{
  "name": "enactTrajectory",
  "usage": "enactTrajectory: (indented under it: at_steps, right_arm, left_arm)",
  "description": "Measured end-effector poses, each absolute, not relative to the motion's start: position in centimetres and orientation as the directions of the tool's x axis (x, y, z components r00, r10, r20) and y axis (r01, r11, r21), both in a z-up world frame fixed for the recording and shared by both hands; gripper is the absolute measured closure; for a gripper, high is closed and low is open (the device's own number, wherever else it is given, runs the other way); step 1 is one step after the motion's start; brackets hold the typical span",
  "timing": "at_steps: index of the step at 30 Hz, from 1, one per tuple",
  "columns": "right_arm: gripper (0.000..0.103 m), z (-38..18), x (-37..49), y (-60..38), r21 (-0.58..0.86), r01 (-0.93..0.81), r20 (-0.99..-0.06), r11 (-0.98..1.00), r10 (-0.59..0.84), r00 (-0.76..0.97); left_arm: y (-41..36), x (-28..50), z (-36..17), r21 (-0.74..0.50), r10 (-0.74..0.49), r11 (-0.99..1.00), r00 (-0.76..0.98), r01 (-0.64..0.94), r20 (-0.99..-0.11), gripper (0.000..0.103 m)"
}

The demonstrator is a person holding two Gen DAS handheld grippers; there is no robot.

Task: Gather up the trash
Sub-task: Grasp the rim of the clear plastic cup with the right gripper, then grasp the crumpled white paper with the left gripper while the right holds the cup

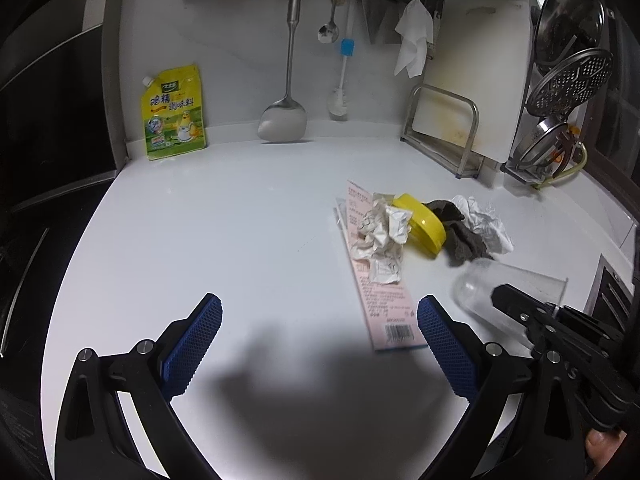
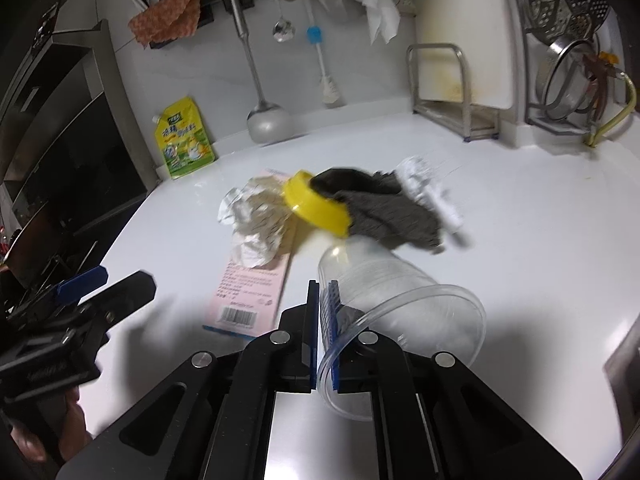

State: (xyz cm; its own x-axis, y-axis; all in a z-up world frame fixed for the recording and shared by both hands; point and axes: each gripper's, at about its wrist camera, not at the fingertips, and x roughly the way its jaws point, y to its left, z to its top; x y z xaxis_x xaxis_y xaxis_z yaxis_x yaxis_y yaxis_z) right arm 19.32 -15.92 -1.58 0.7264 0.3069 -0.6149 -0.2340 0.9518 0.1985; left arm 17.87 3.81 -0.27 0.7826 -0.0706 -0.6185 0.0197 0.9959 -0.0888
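Right gripper [image 2: 325,300] jaws clamped on clear plastic cup [image 2: 400,300] rim; left gripper [image 1: 320,320] jaws wide, empty.

I see a yellow seasoning pouch [image 1: 174,114] leaning at the worktop's [image 1: 240,220] back-left corner; steel spatula [image 1: 286,80], spoon [image 1: 331,12] & brush [image 1: 343,76] hang along the back wall; cutting board [image 1: 480,80] racked back-right.

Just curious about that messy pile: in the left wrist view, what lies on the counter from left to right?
Pink card → crumpled paper → yellow lid → grey cloth → white wad.
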Motion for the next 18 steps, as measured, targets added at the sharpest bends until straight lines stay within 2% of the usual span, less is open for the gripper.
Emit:
enactTrajectory:
  at_steps: [7,18]
  right_arm:
    - [0.099,-0.6,19.5,-19.4,0.207,-0.191,-0.584,0.959,0.278,0.763]
    - [0.099,-1.7,20.1,-23.3,0.277,-0.176,-0.564,0.945,0.308,0.766]
  left_arm:
    - [1.7,20.9,-0.2,-0.078,-0.068,0.997,0.780,0.024,-0.622,0.007]
    - [-0.2,25.5,-1.5,-0.067,-0.032,0.998,0.757,-0.015,-0.652,0.007]
